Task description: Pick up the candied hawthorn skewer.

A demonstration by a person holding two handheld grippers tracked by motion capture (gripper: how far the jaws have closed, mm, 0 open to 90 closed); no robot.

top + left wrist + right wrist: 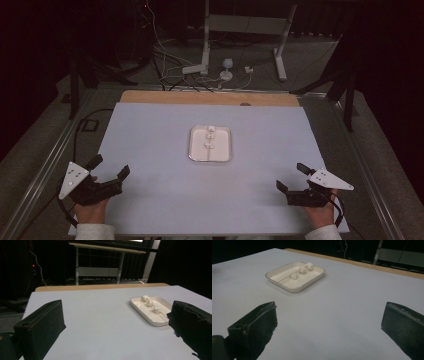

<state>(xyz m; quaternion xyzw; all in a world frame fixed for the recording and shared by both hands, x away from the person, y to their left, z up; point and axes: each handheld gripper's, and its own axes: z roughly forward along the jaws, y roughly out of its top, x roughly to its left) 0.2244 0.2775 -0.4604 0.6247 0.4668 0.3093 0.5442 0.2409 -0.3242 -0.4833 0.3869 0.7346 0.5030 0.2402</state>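
- At about seven o'clock on the table in the high view, nearest the person, the left gripper (109,167) rests in a hand (90,210) that comes in from the bottom edge; its jaws are spread wide with nothing between them, and a grey three-cornered plate sits on top of it.
- At about five o'clock, the right gripper (291,176) is held in the other hand (320,212), its jaws likewise spread apart and empty, pointing toward the middle of the table.
- Both grippers sit low over the pale sheet (150,145) that covers most of the table, well apart from each other and from the tray.
- In the left gripper view, the two black jaws rise at eight o'clock and four o'clock with bare sheet between them; the tray (140,307) lies beyond, at about two o'clock, its near corner hidden behind the right-hand jaw.
- In the right gripper view, the jaws stand wide at the lower corners and the tray (287,287) lies ahead at about eleven o'clock.
- At the centre of the table, the shallow white tray (192,150) with rounded corners lies flat, holding a few small white pieces (209,136) set in a line along its middle; what they are is too small to tell.
- At twelve o'clock, a strip of bare wooden table edge (210,98) shows past the sheet.
- Farther off, on the dark floor, white cables (165,55) and the white legs of a stand (280,45) are visible.
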